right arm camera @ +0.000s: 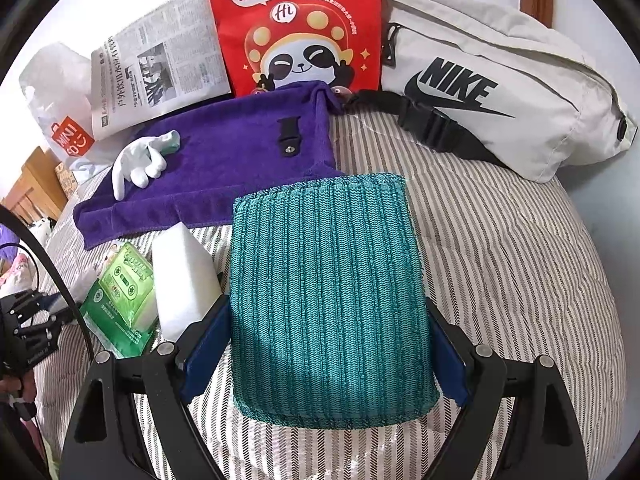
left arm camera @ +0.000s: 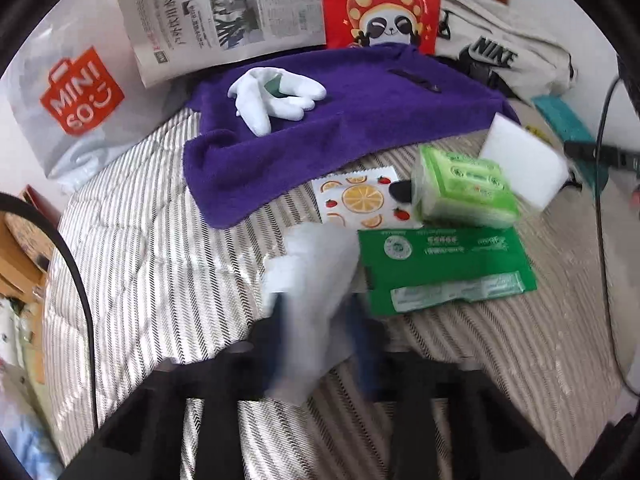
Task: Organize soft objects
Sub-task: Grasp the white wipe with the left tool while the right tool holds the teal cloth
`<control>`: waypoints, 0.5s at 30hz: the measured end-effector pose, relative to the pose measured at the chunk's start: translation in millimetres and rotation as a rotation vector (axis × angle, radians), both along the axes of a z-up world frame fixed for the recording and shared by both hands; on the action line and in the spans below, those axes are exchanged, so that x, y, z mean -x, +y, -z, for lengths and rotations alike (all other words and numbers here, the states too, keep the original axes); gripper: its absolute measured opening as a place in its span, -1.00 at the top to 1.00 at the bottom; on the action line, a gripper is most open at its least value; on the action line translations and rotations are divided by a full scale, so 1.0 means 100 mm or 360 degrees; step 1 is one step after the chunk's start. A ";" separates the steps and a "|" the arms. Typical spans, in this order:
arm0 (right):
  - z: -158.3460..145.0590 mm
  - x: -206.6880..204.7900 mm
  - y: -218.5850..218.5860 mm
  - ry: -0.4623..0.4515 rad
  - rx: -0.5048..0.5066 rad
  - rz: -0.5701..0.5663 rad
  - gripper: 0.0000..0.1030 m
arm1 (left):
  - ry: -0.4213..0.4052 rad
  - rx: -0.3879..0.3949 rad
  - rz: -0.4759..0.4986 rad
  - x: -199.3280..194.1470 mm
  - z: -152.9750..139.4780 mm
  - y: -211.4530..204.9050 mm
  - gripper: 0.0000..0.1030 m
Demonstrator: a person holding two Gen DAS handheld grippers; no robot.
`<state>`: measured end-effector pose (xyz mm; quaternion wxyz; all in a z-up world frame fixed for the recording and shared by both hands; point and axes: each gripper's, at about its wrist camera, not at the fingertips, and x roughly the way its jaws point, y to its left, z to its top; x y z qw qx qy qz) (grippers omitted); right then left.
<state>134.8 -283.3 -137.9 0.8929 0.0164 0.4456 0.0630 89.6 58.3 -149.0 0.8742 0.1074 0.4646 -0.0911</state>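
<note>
The left claw (left arm camera: pixel 316 308) is clenched on a white cloth (left arm camera: pixel 316 276), blurred, which bunches up between its blue fingers (left arm camera: pixel 280 320) over the striped bed (left arm camera: pixel 140 248). Just ahead of it and to its right lies a flat green wipes packet (left arm camera: pixel 444 268), with a fruit-print cloth (left arm camera: pixel 360 200) and a green tissue pack (left arm camera: pixel 464 188) beyond, and a white sponge block (left arm camera: pixel 524 160) farther right. Well ahead, a purple towel (left arm camera: pixel 340 136) is spread out with a white glove (left arm camera: pixel 272 100) on it. The right claw (right arm camera: pixel 328 344) grips a teal knitted cloth (right arm camera: pixel 328 288), its blue pads pressed against the two side edges; the cloth stretches forward from the claw over the bed. Ahead and to its right lies a beige waist bag (right arm camera: pixel 500 92); a red panda bag (right arm camera: pixel 300 28) and a newspaper (right arm camera: pixel 160 60) stand farthest ahead.
</note>
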 end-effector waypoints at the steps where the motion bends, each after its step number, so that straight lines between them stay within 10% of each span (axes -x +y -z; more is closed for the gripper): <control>1: -0.01 0.00 0.00 -0.0005 -0.0005 0.0002 -0.71 | 0.0012 0.0053 -0.0006 -0.01 0.00 0.01 0.73; 15: -0.11 -0.02 0.02 -0.0028 -0.0058 -0.0038 -0.71 | 0.0014 0.0173 -0.0153 -0.02 -0.23 0.24 0.78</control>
